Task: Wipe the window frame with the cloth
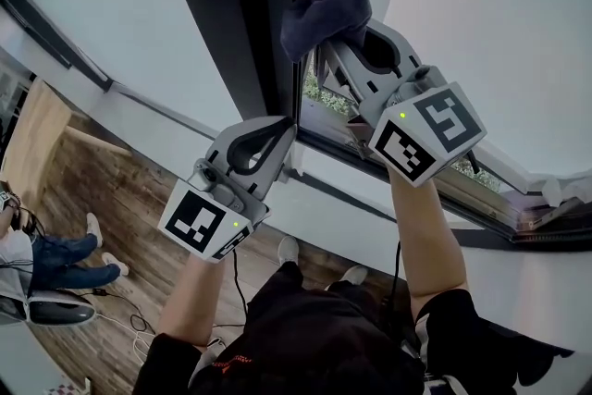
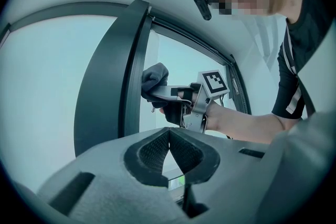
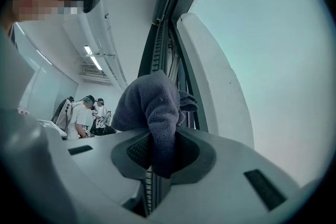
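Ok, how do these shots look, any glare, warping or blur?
Head view: bright panes wash out pale, window frame almost black. Left gripper view: fisheye bends the frame into an arc. Right gripper view: cloth sharp, people behind small and soft.

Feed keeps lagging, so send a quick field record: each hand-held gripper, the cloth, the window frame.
Window frame: dark upright between pale panes
Cloth: dark, bunched, up against the frame's upright
Right hand-held gripper: shut on the cloth
Left hand-held gripper: jaws together, empty, lower than the right one
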Tool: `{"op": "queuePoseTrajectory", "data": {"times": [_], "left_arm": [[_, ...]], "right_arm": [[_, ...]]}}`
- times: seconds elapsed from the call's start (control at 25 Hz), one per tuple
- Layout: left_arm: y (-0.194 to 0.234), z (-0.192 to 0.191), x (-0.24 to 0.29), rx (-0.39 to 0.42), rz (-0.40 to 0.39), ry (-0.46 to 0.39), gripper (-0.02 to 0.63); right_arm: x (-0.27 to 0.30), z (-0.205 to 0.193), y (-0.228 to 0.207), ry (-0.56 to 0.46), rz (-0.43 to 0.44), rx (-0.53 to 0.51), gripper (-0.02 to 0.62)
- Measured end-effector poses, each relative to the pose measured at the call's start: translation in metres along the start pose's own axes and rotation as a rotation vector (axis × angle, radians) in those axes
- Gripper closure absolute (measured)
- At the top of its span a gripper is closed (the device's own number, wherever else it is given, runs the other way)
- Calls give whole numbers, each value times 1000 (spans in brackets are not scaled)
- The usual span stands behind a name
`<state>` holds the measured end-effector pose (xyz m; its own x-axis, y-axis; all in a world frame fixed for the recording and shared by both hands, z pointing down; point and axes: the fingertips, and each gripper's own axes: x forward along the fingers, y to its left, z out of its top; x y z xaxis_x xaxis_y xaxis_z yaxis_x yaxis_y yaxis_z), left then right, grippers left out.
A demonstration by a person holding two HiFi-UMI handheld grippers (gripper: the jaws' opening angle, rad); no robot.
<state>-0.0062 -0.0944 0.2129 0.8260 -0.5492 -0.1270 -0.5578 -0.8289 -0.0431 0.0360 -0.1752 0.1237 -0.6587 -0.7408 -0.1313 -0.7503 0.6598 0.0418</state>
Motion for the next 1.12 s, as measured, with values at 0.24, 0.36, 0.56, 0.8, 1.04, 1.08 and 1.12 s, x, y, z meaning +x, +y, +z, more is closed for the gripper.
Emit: {"op": "queuePoseTrajectory", "data": {"times": [0.24, 0.36, 0.56, 0.8, 1.04, 1.08, 1.12], "left_arm": [[2, -12, -1, -24, -2, 20, 588], [4, -16, -1, -39, 0, 29, 588], [11, -28, 7, -67, -8, 57, 588], [5, -45, 1, -86, -4, 63, 588], [0, -64, 1, -112, -1, 78, 588], [-1, -67, 1, -117, -1, 81, 588], [-1, -70, 2, -122, 0, 84, 588]], "right_arm": [[1, -18, -1, 19, -6, 33, 543], [2, -24, -4, 29, -9, 49, 545], [4, -47, -15, 62, -23, 88, 545], [-2, -75, -6, 84, -14, 119, 544], [-10, -103, -6, 111, -15, 152, 544], [-11, -108, -6, 117, -15, 158, 543], [-12, -112, -6, 123, -15, 164, 543]]}}
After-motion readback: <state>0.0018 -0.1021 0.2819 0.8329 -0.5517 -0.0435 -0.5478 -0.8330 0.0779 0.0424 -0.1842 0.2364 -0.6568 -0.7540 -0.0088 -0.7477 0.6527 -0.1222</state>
